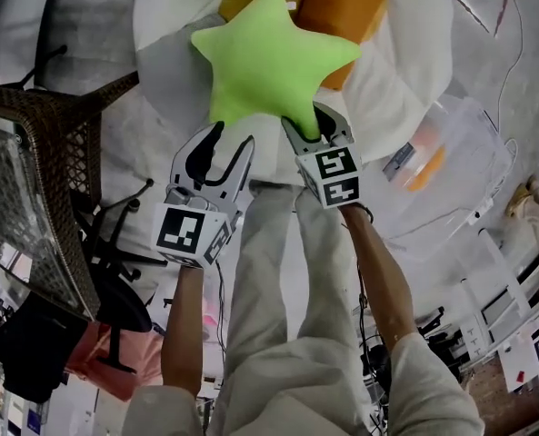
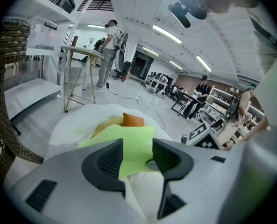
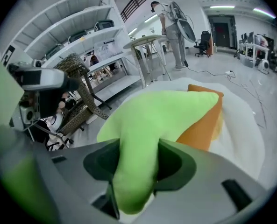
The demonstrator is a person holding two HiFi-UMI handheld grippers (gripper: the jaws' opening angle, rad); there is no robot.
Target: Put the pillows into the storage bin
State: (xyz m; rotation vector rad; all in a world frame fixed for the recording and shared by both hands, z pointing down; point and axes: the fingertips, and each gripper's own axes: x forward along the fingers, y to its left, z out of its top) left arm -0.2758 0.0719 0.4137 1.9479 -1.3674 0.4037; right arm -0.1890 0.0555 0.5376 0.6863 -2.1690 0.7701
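Observation:
A lime-green star-shaped pillow (image 1: 269,57) hangs in the air over a round white cushion (image 1: 405,62). My right gripper (image 1: 314,125) is shut on its lowest point; in the right gripper view the green arm (image 3: 152,120) is squeezed between the two pads. My left gripper (image 1: 224,148) hovers open to the lower left of the star, with nothing between its fingers. From the left gripper view the star (image 2: 133,143) lies beyond the jaws. Two orange pillows (image 1: 342,7) rest on the white cushion behind the star. A clear plastic storage bin (image 1: 451,171) stands to the right.
A wicker chair (image 1: 33,153) stands at the left, with a black office chair (image 1: 114,252) below it. Cables trail on the floor near the bin. Shelving, tables and people fill the room's background in the gripper views.

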